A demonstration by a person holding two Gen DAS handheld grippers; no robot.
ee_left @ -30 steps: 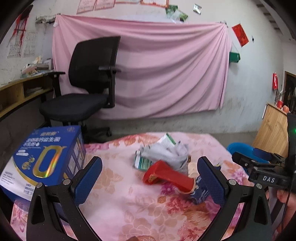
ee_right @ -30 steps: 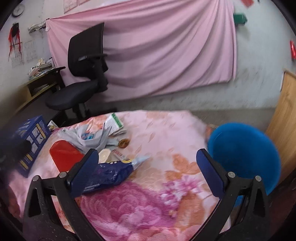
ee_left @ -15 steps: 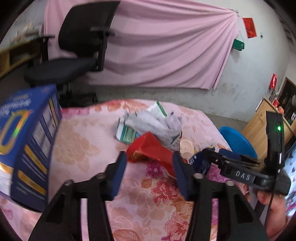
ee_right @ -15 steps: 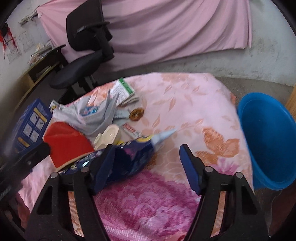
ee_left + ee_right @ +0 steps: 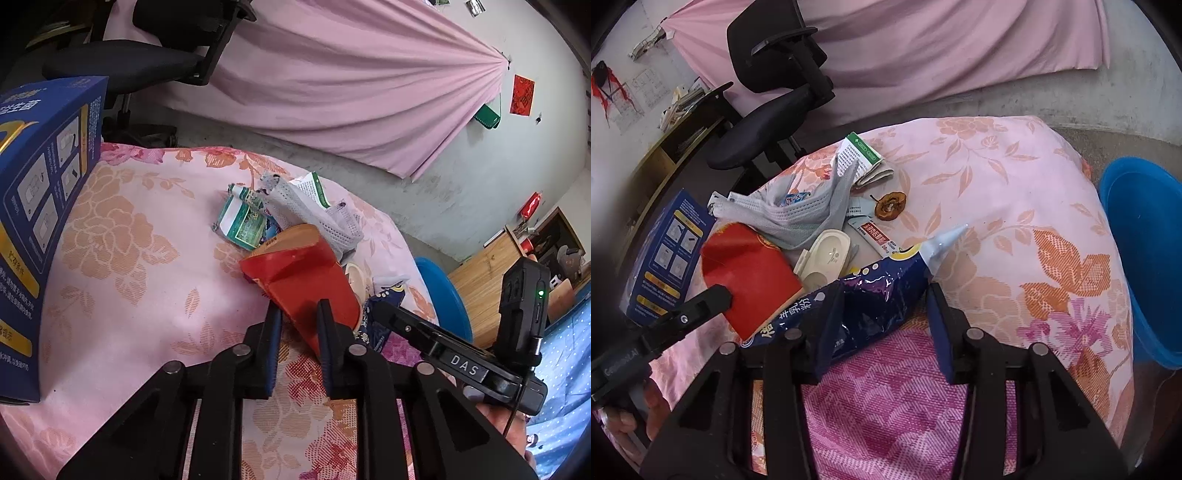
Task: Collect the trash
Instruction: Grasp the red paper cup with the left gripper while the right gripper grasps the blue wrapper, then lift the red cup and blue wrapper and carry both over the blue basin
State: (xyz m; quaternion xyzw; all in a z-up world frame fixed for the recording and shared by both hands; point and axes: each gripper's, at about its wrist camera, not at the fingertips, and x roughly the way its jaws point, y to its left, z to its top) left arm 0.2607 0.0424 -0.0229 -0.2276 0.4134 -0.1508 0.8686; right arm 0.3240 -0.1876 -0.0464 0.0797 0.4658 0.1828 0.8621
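Starting at the left, the big blue box (image 5: 40, 206) stands on the flowered pink cloth (image 5: 140, 280), well apart from the trash pile and not my concern. My left gripper (image 5: 297, 325) has its fingers drawn in narrow on the near corner of the red envelope (image 5: 303, 280), which rests against the grey mesh mask (image 5: 314, 218) and the green-and-white packets (image 5: 243, 218). That bite looks thin to me, so the paper could slide out or tear if I pull up fast, and it might drag the mask along.

Next over, my right gripper (image 5: 882, 314) sits half open around the dark blue foil bag (image 5: 864, 299), one pad on it, the other apart. Foil is slick, so a crooked squeeze could squirt it sideways into the cream plastic case (image 5: 823, 258). The blue bin (image 5: 1145, 258) waits past the table's right edge.
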